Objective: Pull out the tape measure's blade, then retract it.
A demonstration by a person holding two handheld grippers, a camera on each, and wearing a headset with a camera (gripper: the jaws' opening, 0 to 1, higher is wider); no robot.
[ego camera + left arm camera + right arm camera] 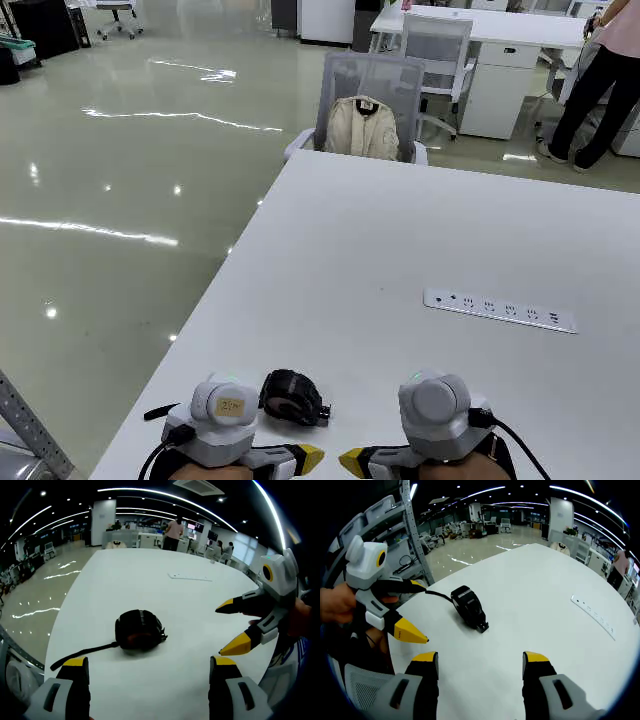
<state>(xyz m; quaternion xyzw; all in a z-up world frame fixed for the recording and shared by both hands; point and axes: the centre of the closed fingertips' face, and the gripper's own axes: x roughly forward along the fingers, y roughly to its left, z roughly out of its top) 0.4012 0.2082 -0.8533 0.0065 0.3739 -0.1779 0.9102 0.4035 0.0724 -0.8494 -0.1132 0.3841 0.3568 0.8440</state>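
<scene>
A black tape measure (291, 396) lies on the white table (420, 240) near its front edge, blade in, with a black wrist strap (158, 410) trailing left. In the left gripper view the tape measure (139, 629) sits just ahead of my open left gripper (150, 662), not touching it. From my right gripper (480, 656), also open and empty, the tape measure (469, 607) lies a short way ahead. In the head view the left gripper (305, 458) and right gripper (355, 462) sit low, just short of the tape measure, tips facing each other.
A white power strip (498, 310) lies on the table to the right. A grey chair with a beige jacket (362, 128) stands at the far end. The table's left edge drops to shiny floor. A metal rack post (30, 425) stands at the lower left.
</scene>
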